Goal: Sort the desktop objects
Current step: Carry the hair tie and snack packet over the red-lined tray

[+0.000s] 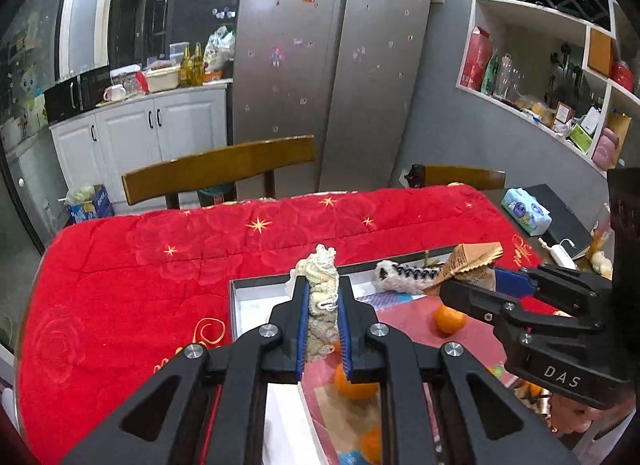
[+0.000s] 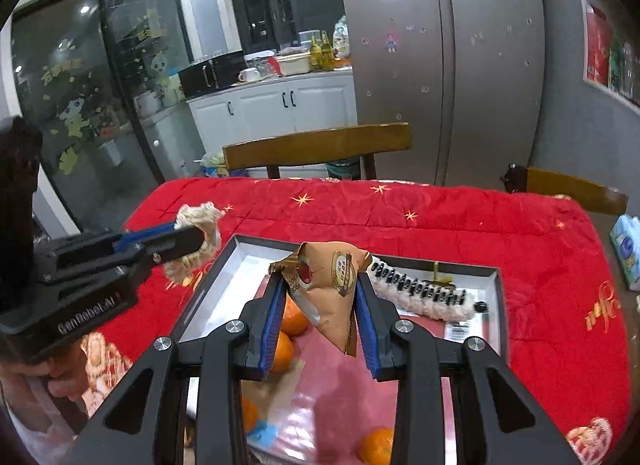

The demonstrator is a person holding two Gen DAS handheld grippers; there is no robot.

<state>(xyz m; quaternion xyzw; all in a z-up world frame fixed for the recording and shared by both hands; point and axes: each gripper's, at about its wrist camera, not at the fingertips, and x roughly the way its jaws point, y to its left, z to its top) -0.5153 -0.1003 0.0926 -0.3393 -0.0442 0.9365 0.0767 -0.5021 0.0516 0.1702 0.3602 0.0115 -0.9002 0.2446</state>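
Note:
My left gripper (image 1: 323, 285) is shut on a cream knitted scrunchie (image 1: 320, 297) and holds it above the left end of a shallow grey box (image 1: 236, 305). It also shows in the right wrist view (image 2: 192, 243). My right gripper (image 2: 322, 285) is shut on a tan paper snack packet (image 2: 324, 285) over the box (image 2: 216, 277). The packet also shows in the left wrist view (image 1: 472, 261). A white fuzzy hair clip with black teeth (image 2: 420, 293) lies in the box at the back. Several oranges (image 2: 294, 319) lie below my grippers.
A red quilted cloth (image 1: 160, 257) covers the table. Two wooden chairs (image 1: 216, 169) stand behind it. A tissue pack (image 1: 526, 211), a dark notebook and a white charger lie at the table's right end. Fridge and cabinets stand beyond.

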